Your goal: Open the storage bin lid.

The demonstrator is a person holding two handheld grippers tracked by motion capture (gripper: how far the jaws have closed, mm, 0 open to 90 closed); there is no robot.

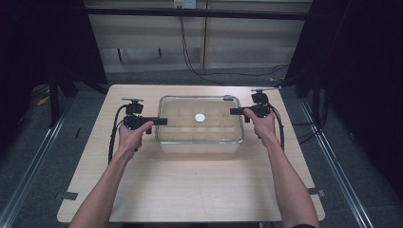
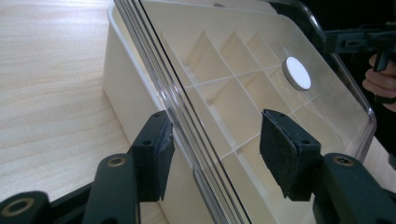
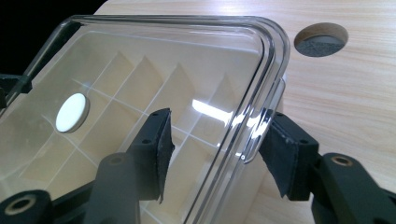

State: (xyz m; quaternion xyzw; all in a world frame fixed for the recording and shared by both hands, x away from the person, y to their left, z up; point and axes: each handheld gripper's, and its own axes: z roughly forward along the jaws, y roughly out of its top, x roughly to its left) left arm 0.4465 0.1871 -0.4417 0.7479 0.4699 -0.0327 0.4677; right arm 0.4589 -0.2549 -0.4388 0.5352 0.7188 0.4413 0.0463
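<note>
One lidded box (image 1: 199,137), divided compartments, white disc (image 1: 200,117) on lid.

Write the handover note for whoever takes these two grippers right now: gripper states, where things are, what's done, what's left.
Left gripper: open, fingers straddling the clear lid's left edge, not clamped.
Right gripper: open, fingers straddling the lid's right edge, not clamped.
The lid, with a white round disc at its centre, sits on the cream divided box mid-table.
Done: both grippers lined up on opposite lid edges.
Left: probably close both on the edges and lift the lid evenly.
</note>
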